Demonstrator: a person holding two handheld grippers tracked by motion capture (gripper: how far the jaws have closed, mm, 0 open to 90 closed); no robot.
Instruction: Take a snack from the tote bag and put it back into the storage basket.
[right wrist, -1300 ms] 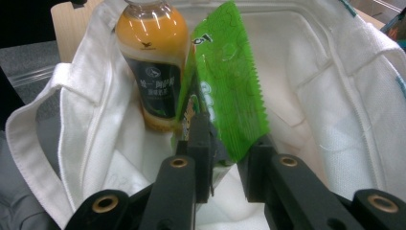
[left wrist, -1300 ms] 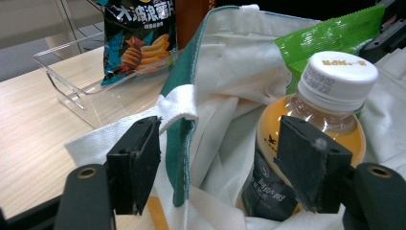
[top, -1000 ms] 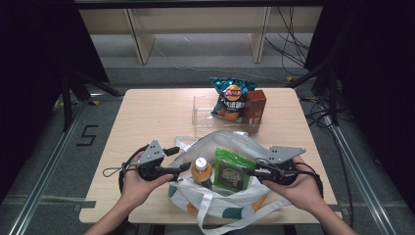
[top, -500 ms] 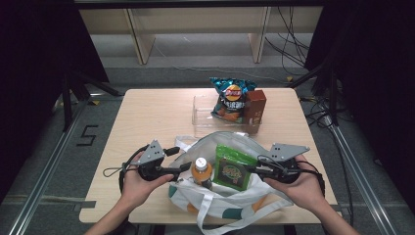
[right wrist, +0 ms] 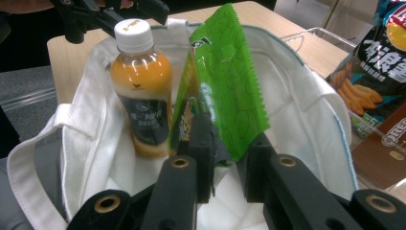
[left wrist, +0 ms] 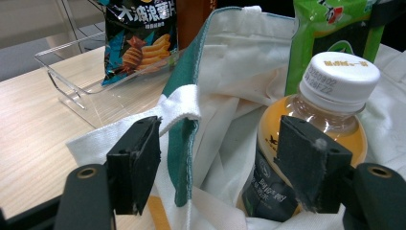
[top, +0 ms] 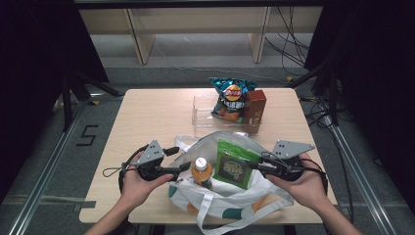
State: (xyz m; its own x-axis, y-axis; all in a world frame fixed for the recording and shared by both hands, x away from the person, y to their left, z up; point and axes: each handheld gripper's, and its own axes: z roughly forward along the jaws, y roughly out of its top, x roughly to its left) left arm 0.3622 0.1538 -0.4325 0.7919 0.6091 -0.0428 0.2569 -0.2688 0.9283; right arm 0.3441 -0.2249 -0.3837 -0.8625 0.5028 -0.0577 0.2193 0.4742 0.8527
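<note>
While the right tool (right wrist: 225,158) stays clamped on the green packet (right wrist: 225,86), nothing has moved (left tool (left wrist: 225,163) open).

Your tote bag (top: 222,205) is matt white cloth with green trim, the green snack pouch (right wrist: 225,91) is glossy crinkly plastic, the bottle (left wrist: 306,143) smooth clear plastic, and the table (top: 147,112) pale matt wood grain.

Two black hand-held grippers are seen, the left gripper (top: 182,168) and the right gripper (top: 252,165), each topped by a grey three-cornered plate. Black cables are trailed from both. The black fingers (left wrist: 135,163) are faced with flat dark pads, and brass-ringed screw holes are set in their bases. Forearms are left bare.
</note>
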